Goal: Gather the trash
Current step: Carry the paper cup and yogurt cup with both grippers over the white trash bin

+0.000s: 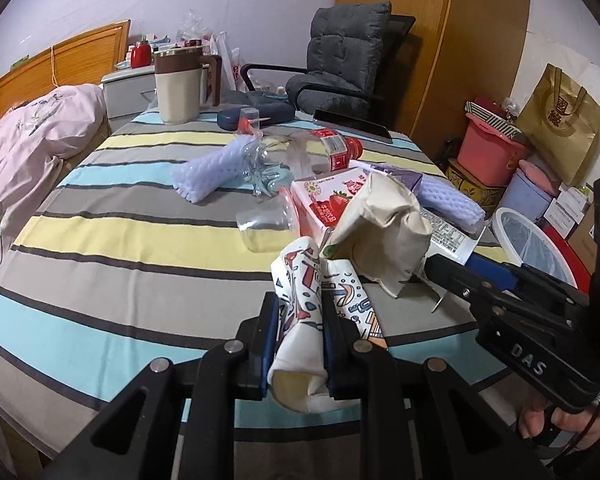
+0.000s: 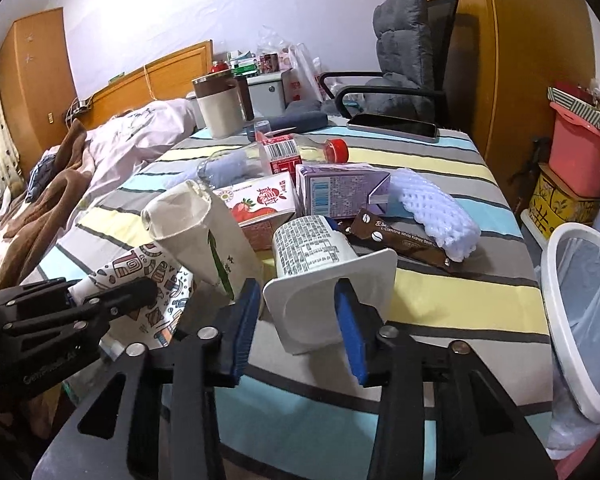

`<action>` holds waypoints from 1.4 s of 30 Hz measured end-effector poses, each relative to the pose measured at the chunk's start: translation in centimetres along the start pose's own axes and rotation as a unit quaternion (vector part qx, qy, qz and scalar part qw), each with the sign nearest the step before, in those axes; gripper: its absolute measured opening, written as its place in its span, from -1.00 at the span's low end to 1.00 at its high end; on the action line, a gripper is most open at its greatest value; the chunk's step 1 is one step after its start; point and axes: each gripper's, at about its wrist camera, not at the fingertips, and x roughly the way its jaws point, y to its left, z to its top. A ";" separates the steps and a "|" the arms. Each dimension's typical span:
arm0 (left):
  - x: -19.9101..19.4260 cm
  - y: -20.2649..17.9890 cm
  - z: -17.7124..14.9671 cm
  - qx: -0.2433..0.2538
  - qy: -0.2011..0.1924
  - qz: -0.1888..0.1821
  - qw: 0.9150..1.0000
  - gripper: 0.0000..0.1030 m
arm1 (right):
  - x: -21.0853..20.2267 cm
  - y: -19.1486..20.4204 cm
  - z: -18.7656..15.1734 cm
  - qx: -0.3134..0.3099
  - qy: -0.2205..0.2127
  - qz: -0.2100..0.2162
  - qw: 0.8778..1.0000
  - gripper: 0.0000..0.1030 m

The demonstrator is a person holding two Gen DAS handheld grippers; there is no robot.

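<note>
The left gripper is squeezed tight on a squashed paper cup with little coloured drawings on it, at the near edge of the striped table. The cup sticks out on both sides of the blue pads.

The right gripper has a white yogurt pot between its fingers, also by the near edge. The pot lies on its side with its square rim toward the camera. The right pad touches the rim — the left pad sits just beside it with a thin gap, so the grip is not tight.

A plain paper cup leans tilted between the two grippers, touching the drawn cup.

More trash lies toward the middle of the table: a strawberry carton, a purple carton, a brown wrapper, a white foam net and a clear bottle with a red cap. A second foam net and a clear cup lie on the left side.

A white bin with a bag in it stands off the right edge — just beside the table. A big mug stands at the far edge, and a phone lies by the far right corner.
</note>
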 end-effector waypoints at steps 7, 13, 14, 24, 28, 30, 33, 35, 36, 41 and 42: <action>-0.7 -0.3 0.2 0.004 -0.012 0.004 1.000 -0.60 | -0.5 0.0 -0.3 0.001 -0.009 0.002 1.000 -0.82; -1.0 -0.6 0.0 0.004 -0.009 0.003 1.000 -0.61 | -1.4 -0.3 -0.3 0.007 -0.026 -0.003 1.000 -0.83; -1.1 -0.6 -0.1 0.005 -0.010 0.004 1.000 -0.61 | -1.6 -0.5 -0.3 0.010 -0.030 -0.003 0.999 -0.83; -3.1 -2.1 0.0 0.019 -0.030 -0.003 0.999 -0.61 | -4.1 -0.9 -0.2 0.023 -0.068 -0.012 0.997 -0.83; -4.5 -3.0 0.4 0.030 -0.047 -0.010 0.998 -0.61 | -5.1 -1.6 -0.1 0.031 -0.080 -0.018 0.996 -0.83; -4.6 -3.5 0.5 0.037 -0.049 -0.012 0.998 -0.61 | -5.7 -2.0 0.0 0.039 -0.089 -0.024 0.995 -0.83; -3.8 -4.0 0.1 0.047 -0.041 -0.006 0.998 -0.61 | -6.2 -2.3 -0.2 0.042 -0.095 -0.028 0.994 -0.83; -3.0 -4.1 -0.4 0.043 -0.023 -0.007 0.999 -0.61 | -6.4 -2.4 -0.4 0.042 -0.097 -0.030 0.994 -0.83; -2.8 -4.2 -0.6 0.041 -0.019 -0.011 0.999 -0.61 | -6.4 -2.4 -0.5 0.042 -0.097 -0.031 0.994 -0.83; -2.8 -5.4 -1.3 0.050 -0.014 -0.016 0.999 -0.62 | -7.0 -2.8 -0.9 0.048 -0.102 -0.036 0.993 -0.83; -2.8 -5.7 -1.3 0.051 -0.013 -0.018 0.998 -0.62 | -7.2 -2.9 -1.0 0.048 -0.105 -0.037 0.993 -0.83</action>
